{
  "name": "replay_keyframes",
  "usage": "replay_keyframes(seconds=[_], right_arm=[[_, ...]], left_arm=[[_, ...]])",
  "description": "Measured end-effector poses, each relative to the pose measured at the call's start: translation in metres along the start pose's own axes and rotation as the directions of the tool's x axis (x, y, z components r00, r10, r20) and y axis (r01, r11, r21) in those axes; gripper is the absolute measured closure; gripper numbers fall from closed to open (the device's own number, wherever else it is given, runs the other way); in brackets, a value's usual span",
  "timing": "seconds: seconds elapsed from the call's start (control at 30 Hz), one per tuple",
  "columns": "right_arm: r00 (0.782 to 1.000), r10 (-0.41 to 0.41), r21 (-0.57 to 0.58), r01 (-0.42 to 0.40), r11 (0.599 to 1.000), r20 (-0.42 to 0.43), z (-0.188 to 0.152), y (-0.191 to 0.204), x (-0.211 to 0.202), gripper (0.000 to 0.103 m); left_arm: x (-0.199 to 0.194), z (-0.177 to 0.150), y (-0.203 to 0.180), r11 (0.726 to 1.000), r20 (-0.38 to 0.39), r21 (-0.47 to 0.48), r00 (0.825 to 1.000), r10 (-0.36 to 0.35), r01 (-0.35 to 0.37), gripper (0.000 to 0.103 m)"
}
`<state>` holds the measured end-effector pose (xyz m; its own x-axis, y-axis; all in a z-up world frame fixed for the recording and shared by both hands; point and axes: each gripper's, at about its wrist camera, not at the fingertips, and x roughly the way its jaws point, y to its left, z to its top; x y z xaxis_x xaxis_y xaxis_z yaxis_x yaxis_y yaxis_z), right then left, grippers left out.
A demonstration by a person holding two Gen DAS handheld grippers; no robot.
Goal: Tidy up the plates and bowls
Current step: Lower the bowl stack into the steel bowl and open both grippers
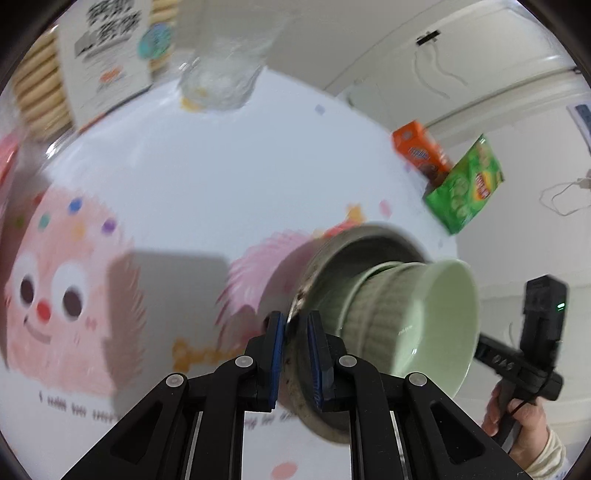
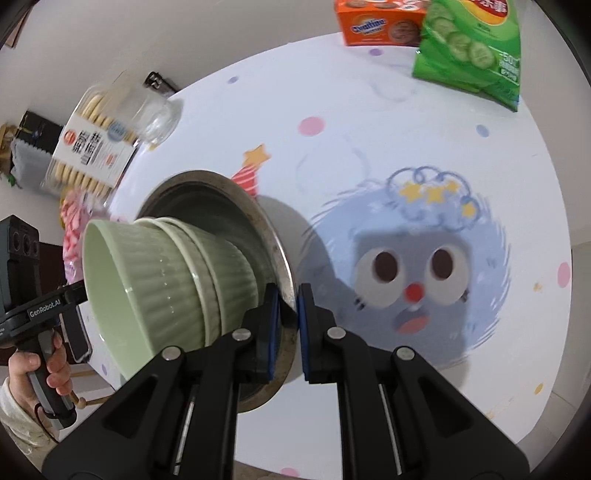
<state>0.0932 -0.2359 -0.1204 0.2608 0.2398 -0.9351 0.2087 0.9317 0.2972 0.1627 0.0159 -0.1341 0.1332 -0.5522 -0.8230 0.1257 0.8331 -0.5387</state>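
1. Gripping the metal plate (image 1: pixel 301 373) by its rim with my left fingers (image 1: pixel 293 354), I have the blue pads shut tight on the thin edge, one pad on each face.
2. My right fingers (image 2: pixel 286 325) are clamped on the same metal plate (image 2: pixel 275 254) at the opposite side of its rim, so I carry it between both hands, above the desk (image 1: pixel 221 166) and tilted up on edge in both views.
3. Two green ribbed bowls (image 2: pixel 166 280) sit nested one inside the other on the plate's inner face (the outer one is the larger, its pale inside showing).
4. Below lies the desk's white cloth, printed with a pink fuzzy face (image 1: pixel 59 291) and a blue fuzzy face (image 2: pixel 413 280).
5. Along the desk's far edge stand an orange box (image 2: pixel 380 26) and, just beside it, a green snack bag (image 2: pixel 472 55).
6. At another edge are a clear pack of round biscuits (image 2: pixel 88 147) and a clear glass jar (image 2: pixel 155 118) next to it.
7. Each view catches my other hand (image 1: pixel 517 417) around its black handle; the picture is blurred.
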Motion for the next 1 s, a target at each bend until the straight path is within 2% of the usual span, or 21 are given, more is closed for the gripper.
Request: replay_keyframes(seconds=[0.33,0.43,0.5,0.53,0.63,0.7,0.73,0.8,0.83,0.87,0.93,1.0], right_arm=[[0.999,0.031,0.057,-0.029,0.998,-0.032,0.01,-0.022,0.006,0.091],[0.999,0.025,0.064,-0.022,0.998,-0.036,0.011,-0.022,0.005,0.089],[1.0,0.013,0.063,-0.013,0.998,-0.007,0.011,-0.021,-0.003,0.082],[1.0,0.011,0.066,-0.011,0.998,-0.001,0.011,-0.021,-0.007,0.076],[0.999,-0.006,0.057,0.004,0.998,0.033,0.006,-0.021,-0.024,0.074],[0.998,-0.02,0.05,0.017,0.999,0.065,-0.001,-0.019,-0.04,0.073],[0.997,-0.031,0.044,0.027,0.999,0.077,-0.004,-0.017,-0.046,0.072],[0.993,-0.06,0.026,0.058,0.998,0.106,-0.015,-0.01,-0.059,0.063],[0.991,-0.076,0.021,0.074,0.997,0.115,-0.019,-0.007,-0.064,0.053],[0.987,-0.097,0.016,0.096,0.995,0.131,-0.025,-0.001,-0.07,0.044],[0.982,-0.118,0.009,0.118,0.993,0.149,-0.035,0.007,-0.077,0.039],[0.976,-0.145,0.003,0.147,0.989,0.16,-0.045,0.017,-0.081,0.033]], left_arm=[[0.006,0.014,-0.001,0.999,-0.02,-0.027,1.0,-0.019,0.018,0.094],[-0.001,0.014,0.002,0.999,0.005,-0.039,1.0,-0.009,0.009,0.092],[-0.006,0.014,0.007,0.999,0.013,-0.046,1.0,0.015,-0.015,0.09],[-0.009,0.013,0.009,0.998,0.015,-0.05,1.0,0.025,-0.024,0.085],[-0.027,0.002,0.017,0.996,0.047,-0.051,0.996,0.078,-0.076,0.076],[-0.035,-0.007,0.016,0.991,0.063,-0.042,0.99,0.127,-0.124,0.056],[-0.041,-0.013,0.014,0.987,0.078,-0.034,0.984,0.161,-0.159,0.043],[-0.05,-0.027,0.009,0.98,0.103,-0.014,0.975,0.198,-0.198,0.04],[-0.053,-0.033,0.005,0.978,0.11,-0.008,0.972,0.21,-0.21,0.036],[-0.056,-0.04,0.001,0.973,0.115,0.0,0.967,0.227,-0.229,0.027],[-0.06,-0.051,-0.007,0.966,0.129,0.018,0.959,0.254,-0.258,0.021],[-0.063,-0.062,-0.017,0.958,0.147,0.039,0.95,0.275,-0.284,0.021]])
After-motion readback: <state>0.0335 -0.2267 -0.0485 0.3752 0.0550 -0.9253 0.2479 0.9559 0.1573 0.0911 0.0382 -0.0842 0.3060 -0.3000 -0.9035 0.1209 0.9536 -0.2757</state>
